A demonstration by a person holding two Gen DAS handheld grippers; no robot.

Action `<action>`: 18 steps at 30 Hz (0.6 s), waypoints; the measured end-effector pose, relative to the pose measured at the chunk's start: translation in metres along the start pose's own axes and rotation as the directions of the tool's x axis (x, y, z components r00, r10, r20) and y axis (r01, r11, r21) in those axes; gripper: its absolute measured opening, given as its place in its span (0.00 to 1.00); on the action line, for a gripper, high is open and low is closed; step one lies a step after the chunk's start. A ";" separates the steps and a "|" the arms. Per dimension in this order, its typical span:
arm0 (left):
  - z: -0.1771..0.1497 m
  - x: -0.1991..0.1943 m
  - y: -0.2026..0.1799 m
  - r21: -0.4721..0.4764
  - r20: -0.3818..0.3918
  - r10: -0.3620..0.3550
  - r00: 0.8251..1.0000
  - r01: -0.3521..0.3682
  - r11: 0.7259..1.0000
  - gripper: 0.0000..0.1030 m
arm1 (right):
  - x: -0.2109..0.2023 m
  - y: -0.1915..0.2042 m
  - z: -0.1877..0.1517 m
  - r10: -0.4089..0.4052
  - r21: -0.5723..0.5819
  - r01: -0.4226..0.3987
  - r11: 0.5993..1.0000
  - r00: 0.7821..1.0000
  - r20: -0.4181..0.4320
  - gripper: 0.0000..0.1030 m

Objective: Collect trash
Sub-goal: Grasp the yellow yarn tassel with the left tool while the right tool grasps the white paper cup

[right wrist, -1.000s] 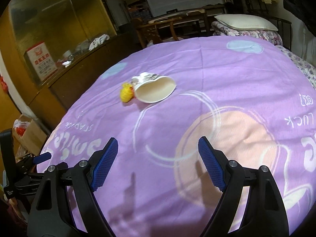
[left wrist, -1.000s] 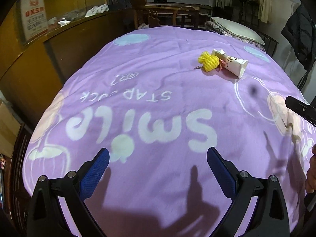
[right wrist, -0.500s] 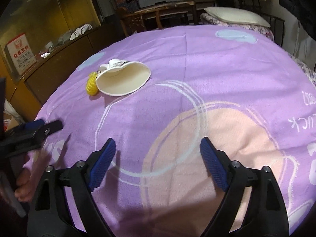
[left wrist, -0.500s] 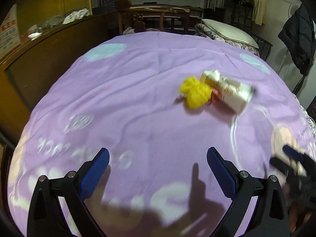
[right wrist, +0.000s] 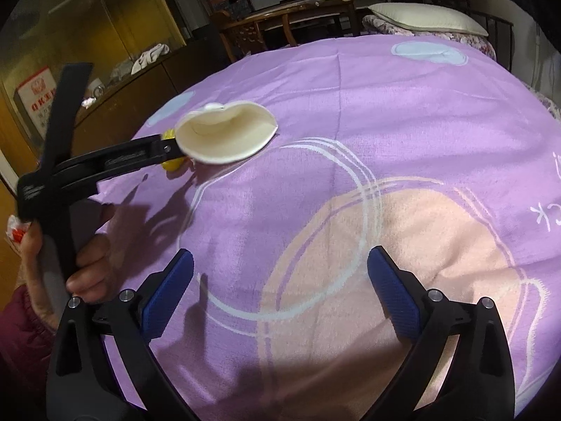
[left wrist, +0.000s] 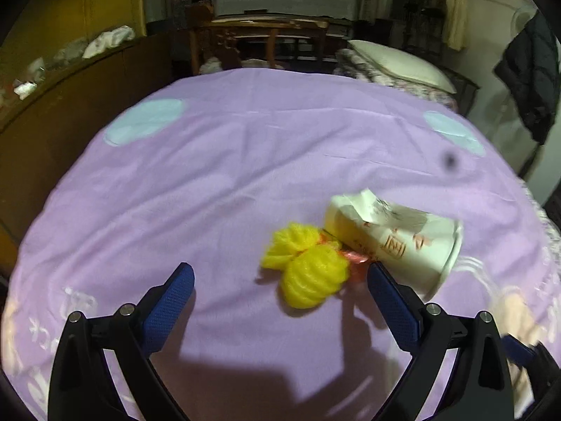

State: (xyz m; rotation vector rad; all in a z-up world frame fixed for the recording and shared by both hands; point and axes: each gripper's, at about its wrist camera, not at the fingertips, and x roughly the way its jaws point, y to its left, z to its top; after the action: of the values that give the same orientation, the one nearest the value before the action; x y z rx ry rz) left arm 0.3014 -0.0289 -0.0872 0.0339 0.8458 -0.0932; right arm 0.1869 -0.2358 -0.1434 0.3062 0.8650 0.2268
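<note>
Left tongs (left wrist: 280, 277) gape wide around yellow wad (left wrist: 308, 270).

- The left wrist camera sits just behind the left gripper (left wrist: 280, 287) and looks forward along its two blue fingers, low over the purple bedspread (left wrist: 245, 161).
- It is close to the yellow ball (left wrist: 312, 277) and the paper cup (left wrist: 403, 242), and sees the cup from its side.
- The right wrist camera sits behind the right gripper (right wrist: 280, 280), higher up and farther from the cup (right wrist: 226, 137).
- It looks into the cup's open mouth.
- It also sees the left gripper (right wrist: 164, 149) from the side, at the left edge.
- Both views share the cup, the yellow ball (right wrist: 171, 165), the bedspread (right wrist: 385, 105), the pillow (left wrist: 399, 65) (right wrist: 424, 17) and the wooden chairs (left wrist: 259, 38) (right wrist: 291, 17) behind.
</note>
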 end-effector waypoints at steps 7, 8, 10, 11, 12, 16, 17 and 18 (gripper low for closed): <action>-0.017 -0.007 0.078 -0.145 -0.049 0.070 0.996 -0.076 0.987 0.94 | 0.001 0.000 0.002 0.000 0.000 0.000 1.000 1.000 0.000 0.93; -0.019 -0.009 0.085 -0.166 -0.047 0.054 0.997 -0.061 0.984 0.94 | 0.002 0.000 0.002 -0.002 -0.002 0.002 1.000 1.000 -0.001 0.93; -0.023 -0.013 0.091 -0.186 -0.039 0.016 0.999 -0.023 0.982 0.94 | 0.002 0.002 0.002 -0.008 -0.006 0.008 1.000 1.000 -0.002 0.93; -0.023 -0.014 0.088 -0.179 -0.037 0.005 0.999 -0.011 0.984 0.94 | 0.002 0.002 0.002 -0.009 -0.007 0.009 1.000 1.000 -0.002 0.93; -0.023 -0.014 0.084 -0.164 -0.035 -0.007 0.999 0.002 0.987 0.94 | 0.002 0.002 0.003 -0.009 -0.007 0.009 1.000 1.000 -0.002 0.93; -0.018 -0.005 0.056 -0.080 -0.030 -0.025 0.999 0.022 0.997 0.94 | 0.002 0.001 0.003 -0.006 -0.004 0.006 1.000 1.000 0.000 0.93; -0.017 -0.003 0.053 -0.078 -0.028 -0.021 0.999 0.019 0.997 0.94 | 0.002 0.001 0.003 -0.005 -0.004 0.005 1.000 1.000 0.001 0.93; -0.015 0.001 0.052 -0.085 -0.027 -0.021 0.999 0.018 0.996 0.94 | 0.001 0.001 0.003 -0.004 -0.002 0.004 1.000 1.000 0.001 0.93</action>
State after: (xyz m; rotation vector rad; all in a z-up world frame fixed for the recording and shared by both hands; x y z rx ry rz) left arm 0.2953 0.0237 -0.0982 -0.0524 0.8770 -0.0754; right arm 0.1898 -0.2349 -0.1424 0.3024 0.8639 0.2239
